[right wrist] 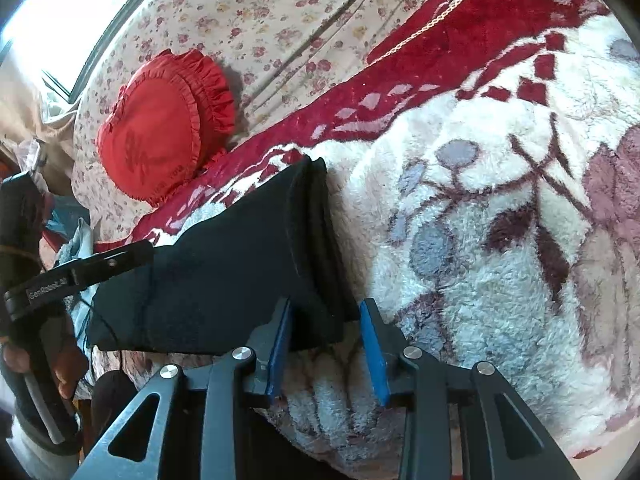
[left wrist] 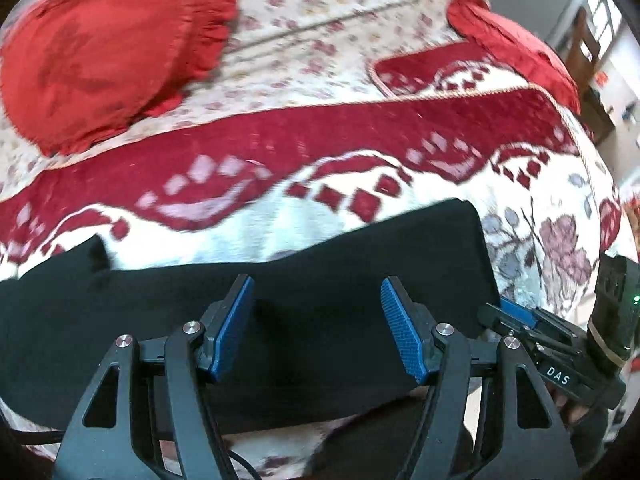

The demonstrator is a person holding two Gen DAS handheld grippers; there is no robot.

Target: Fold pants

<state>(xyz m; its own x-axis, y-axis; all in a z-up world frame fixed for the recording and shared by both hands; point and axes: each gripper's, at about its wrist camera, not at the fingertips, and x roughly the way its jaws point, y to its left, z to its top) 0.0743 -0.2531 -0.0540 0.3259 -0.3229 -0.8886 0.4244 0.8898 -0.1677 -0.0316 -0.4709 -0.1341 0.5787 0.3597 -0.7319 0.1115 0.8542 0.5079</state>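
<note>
Both grippers, left & right, fingers spread w/ nothing held; black pants partly cut off at frame edge.

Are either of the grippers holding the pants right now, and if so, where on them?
Nothing is held. Both the left gripper and the right gripper are open, poised over the black pants lying on the blanket.

One pair of black pants lies folded on one fleece blanket. Two red frilled cushions: one at the left, one at the far right. One flowered bedsheet lies beyond. Two hand-held grippers: the left hand-held gripper and the right hand-held gripper, each with two blue-padded fingers.
</note>
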